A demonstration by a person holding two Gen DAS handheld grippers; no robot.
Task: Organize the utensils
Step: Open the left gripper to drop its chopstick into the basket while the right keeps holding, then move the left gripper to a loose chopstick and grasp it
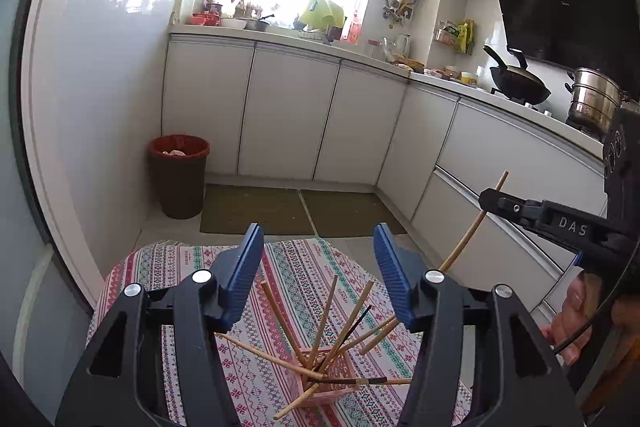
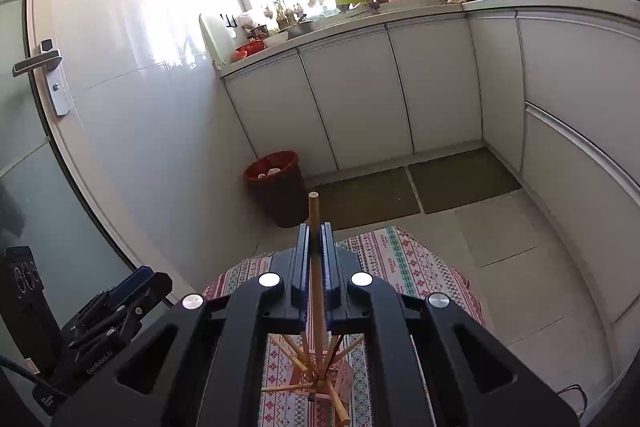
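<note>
One chopstick (image 2: pixel 315 267) clamped in right gripper (image 2: pixel 316 239) above pink basket (image 2: pixel 340 379)

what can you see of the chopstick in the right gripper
A thin, light wooden chopstick, round and plain. The right gripper is shut on it near its upper end, a short tip poking past the pads. It slants down toward the pink slotted basket of other chopsticks on the patterned cloth; its lower end is hidden.
</note>
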